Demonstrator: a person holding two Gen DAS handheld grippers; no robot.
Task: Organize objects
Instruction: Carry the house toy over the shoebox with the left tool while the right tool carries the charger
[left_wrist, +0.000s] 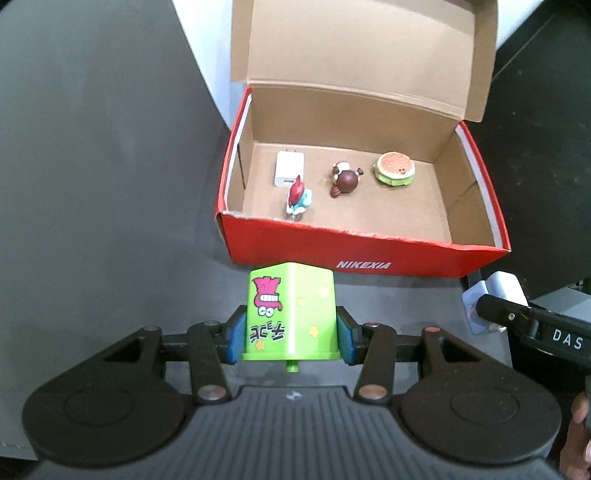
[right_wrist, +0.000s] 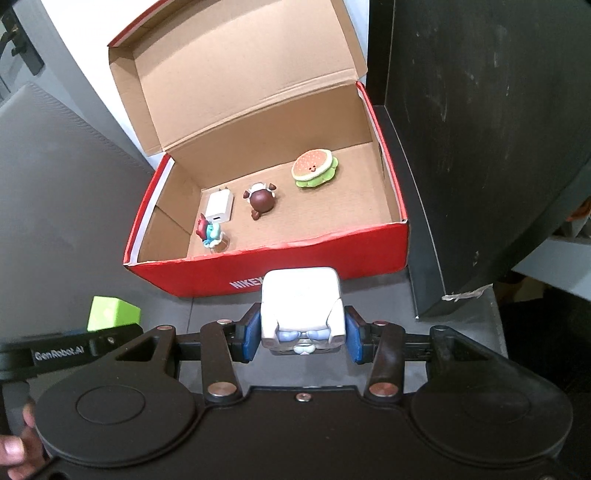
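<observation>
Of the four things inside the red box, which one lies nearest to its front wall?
The small figure with the red top and blue body; the white charger, brown figure and burger toy sit farther back.

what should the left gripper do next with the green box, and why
Probably carry it forward over the red wall and lower it inside. The left gripper is shut on the green box, just short of the open shoebox, whose front right floor, before the burger toy, is bare.

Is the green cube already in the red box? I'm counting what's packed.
No, the green cube sits clamped in the left hand-held gripper, outside the red box.
</observation>
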